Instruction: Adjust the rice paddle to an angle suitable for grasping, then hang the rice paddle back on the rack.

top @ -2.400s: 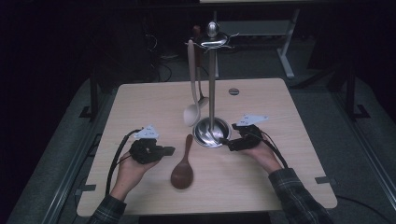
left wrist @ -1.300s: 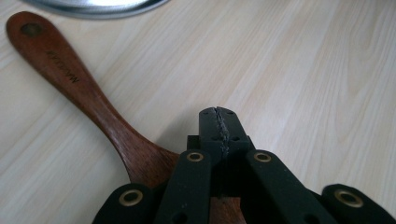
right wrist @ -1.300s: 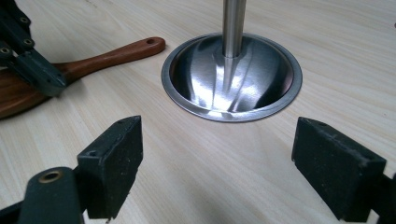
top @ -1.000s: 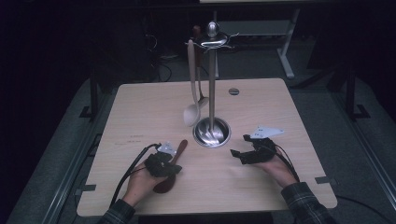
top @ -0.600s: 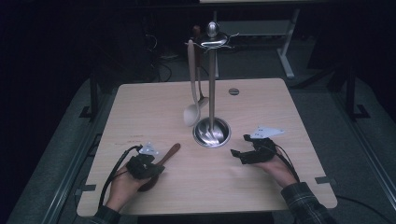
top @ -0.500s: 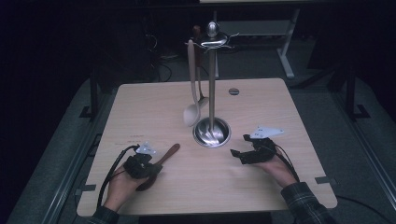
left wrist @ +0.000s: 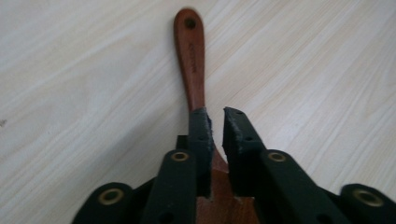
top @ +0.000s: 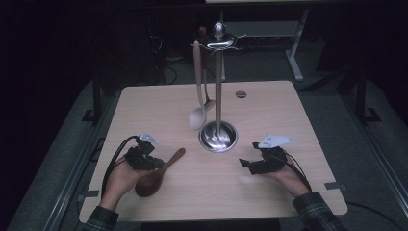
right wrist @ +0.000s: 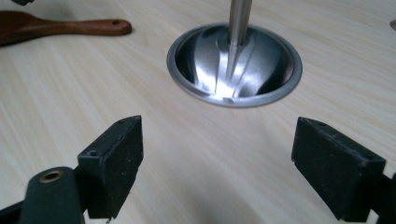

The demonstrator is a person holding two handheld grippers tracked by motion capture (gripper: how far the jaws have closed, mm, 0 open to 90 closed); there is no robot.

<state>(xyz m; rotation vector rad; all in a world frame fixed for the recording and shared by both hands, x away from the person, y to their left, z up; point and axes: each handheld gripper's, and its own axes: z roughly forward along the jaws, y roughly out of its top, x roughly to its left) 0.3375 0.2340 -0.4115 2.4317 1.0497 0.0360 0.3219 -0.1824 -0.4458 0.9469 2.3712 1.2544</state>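
A dark brown wooden spoon [top: 159, 173] lies flat on the table at the front left, its handle pointing toward the stand. In the left gripper view the spoon [left wrist: 190, 56] runs away from me, its neck in the narrow gap between the jaws. My left gripper [top: 156, 163] [left wrist: 215, 114] has just been opening; its pads stand slightly off the spoon. My right gripper [top: 245, 163] [right wrist: 218, 123] rests open at the front right, nothing between its jaws, facing the stand's steel base [right wrist: 233, 65]. The spoon's handle [right wrist: 56, 27] lies beyond it.
A steel utensil stand [top: 219, 136] rises mid-table, hooks at its top. A pale wooden spoon [top: 197, 115] hangs from a hook, with another utensil behind it. A small round grommet [top: 241, 94] sits far right. The table edge [top: 211, 216] is close to both forearms.
The left hand dragged the brown spoon leftward and turned it, then drew back a little and its jaws parted. The right hand earlier pulled away from the stand base and has stayed still since.
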